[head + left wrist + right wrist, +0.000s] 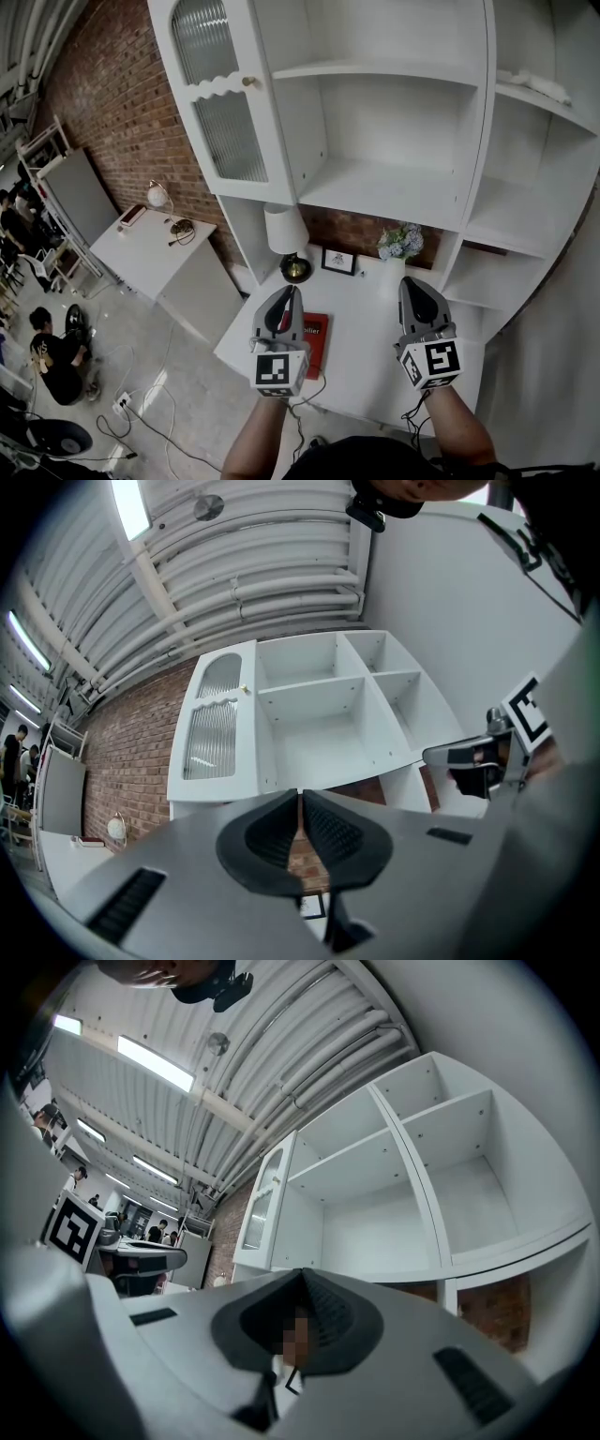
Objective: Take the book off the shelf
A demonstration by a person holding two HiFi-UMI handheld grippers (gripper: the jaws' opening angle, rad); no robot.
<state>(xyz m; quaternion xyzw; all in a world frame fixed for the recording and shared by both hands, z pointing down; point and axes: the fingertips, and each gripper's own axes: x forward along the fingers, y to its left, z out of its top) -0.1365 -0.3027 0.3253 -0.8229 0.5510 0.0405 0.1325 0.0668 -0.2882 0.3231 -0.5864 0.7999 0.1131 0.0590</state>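
A red book lies flat on the white desk top below the white shelf unit, whose open shelves are bare. My left gripper hovers over the book's left edge and hides part of it; its jaws are shut with nothing between them. My right gripper is to the right, over bare desk, also shut and empty. The left gripper view shows my left gripper with its pads together, pointing up at the shelves. My right gripper is likewise shut in its own view.
At the back of the desk stand a white lamp, a small framed picture and a vase of flowers. A ribbed glass door closes the unit's left side. A low white table and people are at the left.
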